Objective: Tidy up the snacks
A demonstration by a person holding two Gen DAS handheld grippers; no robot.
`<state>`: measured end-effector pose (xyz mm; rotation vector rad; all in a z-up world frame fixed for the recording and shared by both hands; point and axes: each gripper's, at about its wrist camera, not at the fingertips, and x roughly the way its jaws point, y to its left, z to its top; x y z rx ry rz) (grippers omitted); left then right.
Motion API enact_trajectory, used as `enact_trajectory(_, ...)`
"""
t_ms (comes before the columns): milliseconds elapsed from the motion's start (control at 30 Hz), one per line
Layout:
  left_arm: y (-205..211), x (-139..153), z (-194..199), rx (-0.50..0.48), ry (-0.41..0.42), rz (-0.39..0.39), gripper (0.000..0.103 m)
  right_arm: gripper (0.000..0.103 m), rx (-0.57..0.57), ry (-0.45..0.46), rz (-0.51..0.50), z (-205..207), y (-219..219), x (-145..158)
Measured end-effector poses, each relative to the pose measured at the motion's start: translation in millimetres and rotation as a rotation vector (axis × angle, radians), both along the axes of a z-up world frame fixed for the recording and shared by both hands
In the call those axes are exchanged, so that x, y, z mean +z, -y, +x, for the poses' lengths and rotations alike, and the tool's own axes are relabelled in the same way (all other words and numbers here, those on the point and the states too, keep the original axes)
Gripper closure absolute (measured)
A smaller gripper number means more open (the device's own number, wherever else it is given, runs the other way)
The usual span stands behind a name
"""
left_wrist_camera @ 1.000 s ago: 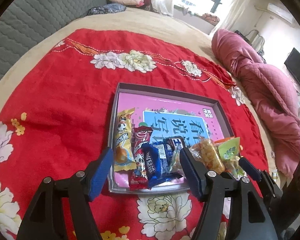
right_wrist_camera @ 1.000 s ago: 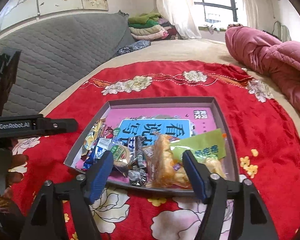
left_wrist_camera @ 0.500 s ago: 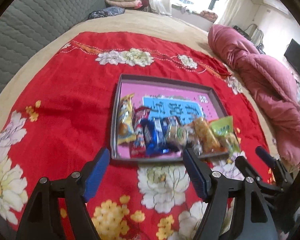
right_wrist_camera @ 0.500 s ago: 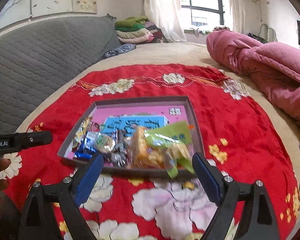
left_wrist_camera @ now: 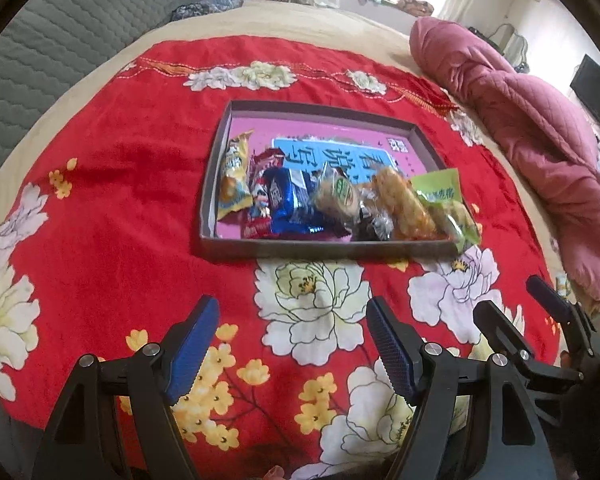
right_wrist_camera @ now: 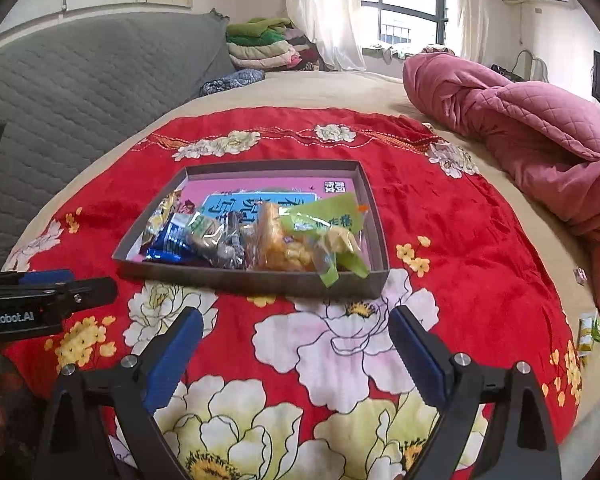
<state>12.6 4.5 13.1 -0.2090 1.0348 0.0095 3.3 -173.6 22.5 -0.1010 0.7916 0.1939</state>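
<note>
A shallow grey tray [left_wrist_camera: 328,250] with a pink printed bottom lies on the red floral cloth [left_wrist_camera: 120,200]. Along its near side sit several snacks: a yellow packet [left_wrist_camera: 234,178], a blue packet [left_wrist_camera: 288,200], a round cookie pack [left_wrist_camera: 338,196], an orange crisp pack [left_wrist_camera: 404,204] and a green packet [left_wrist_camera: 440,192]. My left gripper [left_wrist_camera: 292,308] hovers open over the cloth, short of the tray and holding nothing. In the right wrist view the tray [right_wrist_camera: 252,278] lies ahead, with the green packet [right_wrist_camera: 324,220] hanging over its rim. My right gripper [right_wrist_camera: 296,316] is opening, with nothing between its jaws.
A pink quilt [right_wrist_camera: 520,120] is heaped along the bed's right side. A grey quilted headboard [right_wrist_camera: 80,80] rises at the left, with folded clothes [right_wrist_camera: 264,48] stacked at the back. One small green packet [right_wrist_camera: 590,330] lies off the cloth at the right edge.
Both grippers have drawn back from the tray, which now sits farther ahead. The right jaws have spread wider, and the snacks that were between them lie in the tray.
</note>
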Motion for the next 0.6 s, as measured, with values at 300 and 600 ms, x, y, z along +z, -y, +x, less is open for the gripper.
enact_trajectory(300, 8.2, -3.7, -2.2, -0.018, -0.013, 0.005, 0.026, 0.009, -0.018, -0.02, -0.002, -0.4, 2.9, -5.9)
enact_trajectory(600, 9.0, -4.9, -1.8, -0.018, -0.017, 0.007, 0.026, 0.008, -0.02, -0.034, -0.002, 0.5, 3.4, -9.1)
